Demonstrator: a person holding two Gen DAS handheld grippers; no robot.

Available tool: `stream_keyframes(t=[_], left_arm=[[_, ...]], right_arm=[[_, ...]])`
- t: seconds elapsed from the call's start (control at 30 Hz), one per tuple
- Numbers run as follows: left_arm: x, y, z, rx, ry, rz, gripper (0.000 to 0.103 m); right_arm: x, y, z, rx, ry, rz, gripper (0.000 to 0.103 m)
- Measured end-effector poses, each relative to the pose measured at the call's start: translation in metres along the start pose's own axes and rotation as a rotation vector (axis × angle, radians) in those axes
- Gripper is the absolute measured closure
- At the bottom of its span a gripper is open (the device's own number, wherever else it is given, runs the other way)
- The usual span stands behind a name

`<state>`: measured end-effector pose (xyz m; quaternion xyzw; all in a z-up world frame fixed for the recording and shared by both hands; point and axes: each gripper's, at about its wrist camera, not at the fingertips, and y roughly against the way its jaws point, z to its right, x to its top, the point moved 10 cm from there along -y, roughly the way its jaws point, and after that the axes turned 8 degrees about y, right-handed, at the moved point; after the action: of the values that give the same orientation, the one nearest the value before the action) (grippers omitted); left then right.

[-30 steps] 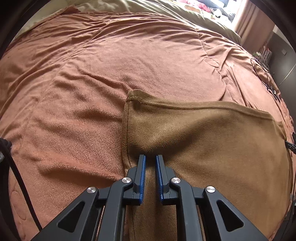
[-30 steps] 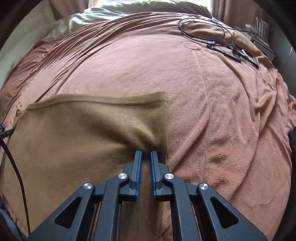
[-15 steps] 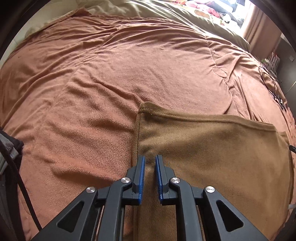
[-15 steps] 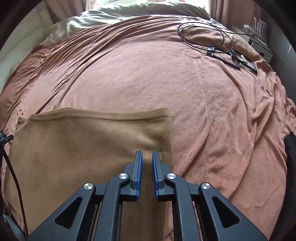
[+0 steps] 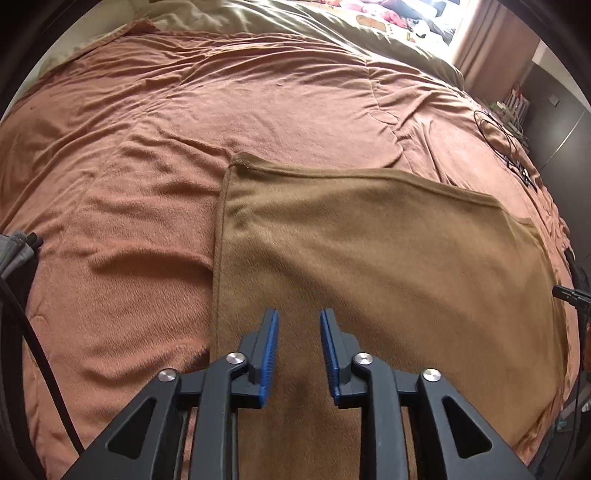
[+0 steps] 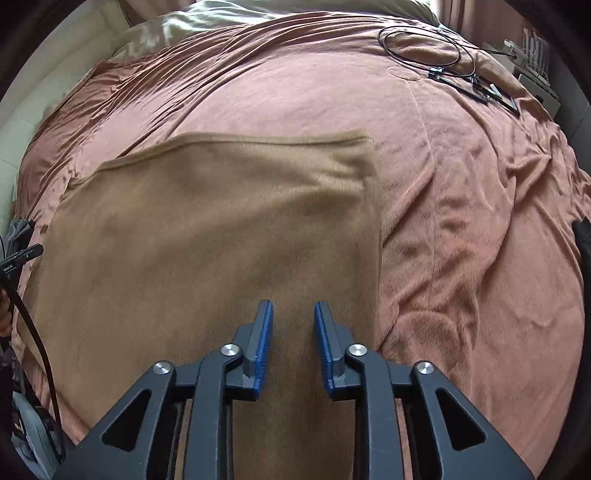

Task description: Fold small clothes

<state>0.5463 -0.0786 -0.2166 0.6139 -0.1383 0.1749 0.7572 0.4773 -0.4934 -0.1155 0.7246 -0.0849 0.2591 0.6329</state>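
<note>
Left gripper (image 5: 298, 314): jaws opening, narrow gap, nothing pinched; angled steeply down over the tan cloth (image 5: 369, 251). Right gripper (image 6: 293, 305): the same, above that cloth's right side. Tan cloth: flat on the rust blanket (image 5: 147, 184), toward the bed's near edge. Left view only: olive duvet (image 5: 332, 33) at the far edge. Right view only: black cable (image 6: 421, 48) and flat black frames (image 6: 495, 94) near the far right corner.

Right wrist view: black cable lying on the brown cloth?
No, the black cable lies on the pink blanket, well beyond the brown cloth.
</note>
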Motion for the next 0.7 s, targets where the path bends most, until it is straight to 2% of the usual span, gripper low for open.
stream_keyframes(t=[0.03, 0.1, 0.2, 0.23, 0.33, 0.43, 0.53, 0.6, 0.7], left_arm=[[-0.005, 0.002, 0.003, 0.0, -0.007, 0.004, 0.063], [-0.016, 0.006, 0.009, -0.005, -0.017, 0.015, 0.054], [-0.035, 0.011, 0.019, -0.007, -0.04, 0.017, 0.053], [-0.042, 0.013, 0.023, -0.007, -0.049, 0.018, 0.052], [-0.06, 0.018, 0.034, -0.009, -0.073, 0.016, 0.042], [-0.077, 0.024, 0.043, -0.007, -0.1, 0.02, 0.035], [-0.092, 0.028, 0.049, -0.01, -0.092, 0.02, 0.025], [-0.102, 0.028, 0.052, 0.001, -0.083, 0.025, 0.019], [-0.117, 0.026, 0.056, 0.037, -0.079, 0.03, 0.017]], right_arm=[[-0.006, 0.002, -0.003, 0.005, -0.008, 0.007, 0.064], [-0.017, 0.007, -0.011, 0.006, -0.017, 0.018, 0.063], [-0.034, 0.016, -0.027, 0.015, -0.018, 0.033, 0.059], [-0.039, 0.017, -0.032, 0.018, -0.018, 0.033, 0.053], [-0.053, 0.024, -0.048, 0.005, 0.01, 0.034, 0.035], [-0.061, 0.031, -0.059, 0.008, 0.002, 0.043, 0.026], [-0.068, 0.038, -0.072, 0.0, -0.001, 0.056, 0.024], [-0.072, 0.042, -0.079, -0.039, -0.002, 0.083, 0.024], [-0.083, 0.044, -0.095, -0.078, -0.014, 0.096, 0.024]])
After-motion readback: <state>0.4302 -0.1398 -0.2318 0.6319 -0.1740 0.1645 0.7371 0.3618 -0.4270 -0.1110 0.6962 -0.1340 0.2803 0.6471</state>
